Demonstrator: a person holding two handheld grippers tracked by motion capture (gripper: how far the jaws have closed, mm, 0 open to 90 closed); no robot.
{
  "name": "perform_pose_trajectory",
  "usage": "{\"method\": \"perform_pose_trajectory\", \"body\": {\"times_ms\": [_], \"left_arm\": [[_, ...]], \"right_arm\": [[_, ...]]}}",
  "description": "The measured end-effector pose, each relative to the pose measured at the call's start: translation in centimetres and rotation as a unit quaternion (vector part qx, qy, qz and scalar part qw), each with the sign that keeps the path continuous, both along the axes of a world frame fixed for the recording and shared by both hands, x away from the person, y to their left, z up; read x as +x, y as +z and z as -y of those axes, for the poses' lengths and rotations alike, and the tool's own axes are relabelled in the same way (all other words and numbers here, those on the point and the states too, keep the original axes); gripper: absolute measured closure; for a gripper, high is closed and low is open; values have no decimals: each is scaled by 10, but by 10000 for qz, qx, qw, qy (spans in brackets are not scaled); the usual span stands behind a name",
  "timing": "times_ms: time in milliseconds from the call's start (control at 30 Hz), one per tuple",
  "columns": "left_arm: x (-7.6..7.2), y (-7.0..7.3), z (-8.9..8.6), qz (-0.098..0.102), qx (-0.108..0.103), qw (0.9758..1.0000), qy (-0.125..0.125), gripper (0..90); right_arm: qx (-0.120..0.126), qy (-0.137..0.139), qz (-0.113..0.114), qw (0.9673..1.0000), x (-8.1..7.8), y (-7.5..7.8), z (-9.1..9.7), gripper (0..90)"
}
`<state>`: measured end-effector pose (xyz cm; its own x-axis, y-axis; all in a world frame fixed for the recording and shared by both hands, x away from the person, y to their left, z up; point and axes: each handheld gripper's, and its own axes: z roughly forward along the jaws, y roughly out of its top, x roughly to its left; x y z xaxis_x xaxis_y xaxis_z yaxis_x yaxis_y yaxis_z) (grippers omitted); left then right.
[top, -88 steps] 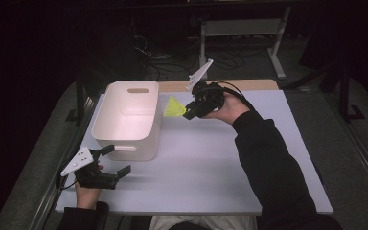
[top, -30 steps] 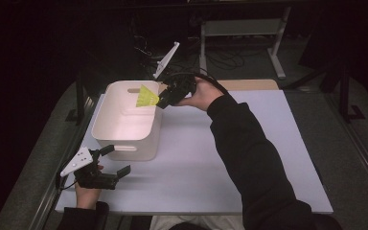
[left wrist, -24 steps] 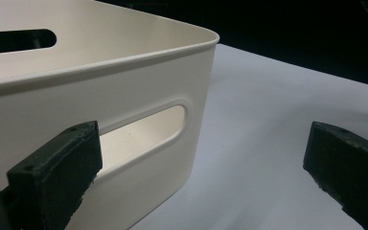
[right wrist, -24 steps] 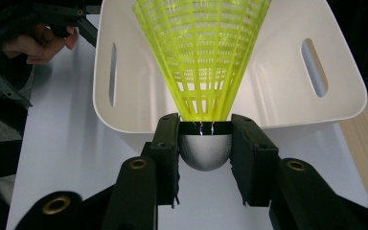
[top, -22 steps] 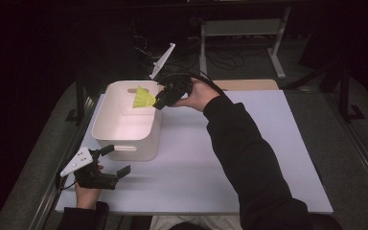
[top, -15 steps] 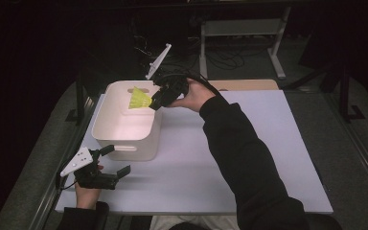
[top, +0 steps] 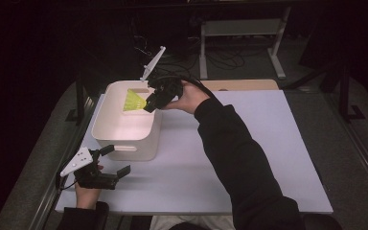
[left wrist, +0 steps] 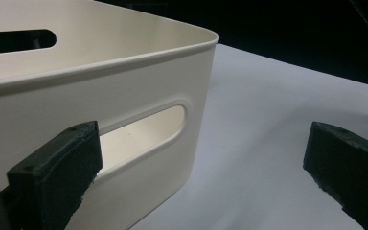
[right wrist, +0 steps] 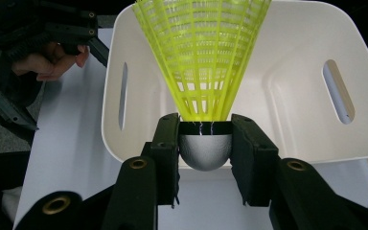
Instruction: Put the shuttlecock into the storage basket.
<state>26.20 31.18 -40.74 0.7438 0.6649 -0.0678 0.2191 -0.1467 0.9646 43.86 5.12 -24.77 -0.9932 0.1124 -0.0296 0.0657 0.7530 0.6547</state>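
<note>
A yellow plastic shuttlecock (top: 134, 101) with a grey rounded cork (right wrist: 205, 152) is clamped by its cork in my right gripper (top: 152, 101), which is shut on it. The skirt (right wrist: 206, 57) points away from the jaws over the open white bin (top: 124, 125), above the bin's far right part. My left gripper (top: 111, 162) rests on the table just in front of the bin's near wall (left wrist: 100, 96). It is open with nothing between its jaws, which face the bin's handle slot (left wrist: 143, 134).
The bin (right wrist: 287, 110) has no contents in view and stands at the left of a white tabletop (top: 249, 143). A wooden board (top: 242, 85) lies at the table's far edge. Dark floor, cables and a metal stand (top: 242, 28) are beyond. A grey ledge (top: 43, 158) runs along the left.
My right gripper has carried the shuttlecock leftward from beside the bin's far right corner to above the bin's interior. The left gripper has stayed put.
</note>
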Motion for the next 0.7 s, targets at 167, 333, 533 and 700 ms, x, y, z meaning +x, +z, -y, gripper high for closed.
{"method": "perform_pose_trajectory", "body": {"times_ms": [167, 333, 533, 700], "left_arm": [[0, 0, 0, 3, 1, 10000, -1, 0], [0, 0, 0, 3, 0, 10000, -3, 0], [0, 0, 0, 7, 3, 10000, -4, 0], [0, 0, 0, -1, 2, 10000, -11, 0]], "right_arm": [[-18, 45, -36, 10000, -1, -3, -4, 641], [-9, 102, -73, 9999, -2, -8, -9, 640], [-10, 145, -138, 9998, -2, -15, -14, 641], [-17, 169, -200, 9997, -1, -21, -18, 641]]}}
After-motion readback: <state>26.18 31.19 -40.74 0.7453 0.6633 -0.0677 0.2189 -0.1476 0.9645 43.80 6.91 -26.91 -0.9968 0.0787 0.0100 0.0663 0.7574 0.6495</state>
